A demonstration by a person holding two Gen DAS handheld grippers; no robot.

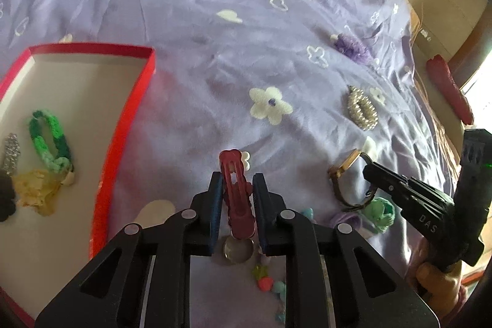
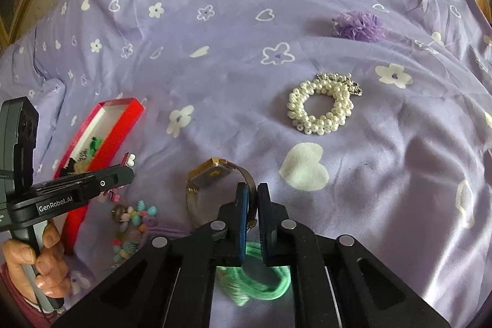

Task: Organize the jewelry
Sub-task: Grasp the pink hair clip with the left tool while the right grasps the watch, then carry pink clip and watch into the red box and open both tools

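Observation:
A maroon hair clip (image 1: 237, 199) lies on the purple bedsheet, and my left gripper (image 1: 238, 175) is shut on it, one pad against each long side. A gold-cased wristwatch (image 2: 212, 171) stands on edge on the sheet. My right gripper (image 2: 252, 188) is shut on its band. In the left wrist view the right gripper (image 1: 367, 167) nips the watch (image 1: 347, 166) from the right. The red box (image 1: 123, 125) to the left holds a green crocheted bracelet (image 1: 49, 140), a silver piece (image 1: 10, 151) and a yellow piece (image 1: 37, 192).
A pearl bracelet (image 2: 319, 106) and a purple pom flower (image 2: 359, 26) lie farther out on the sheet. A ring (image 1: 238, 251), coloured beads (image 2: 135, 223) and a green yarn band (image 2: 261, 282) lie near the grippers. The bed edge runs along the right.

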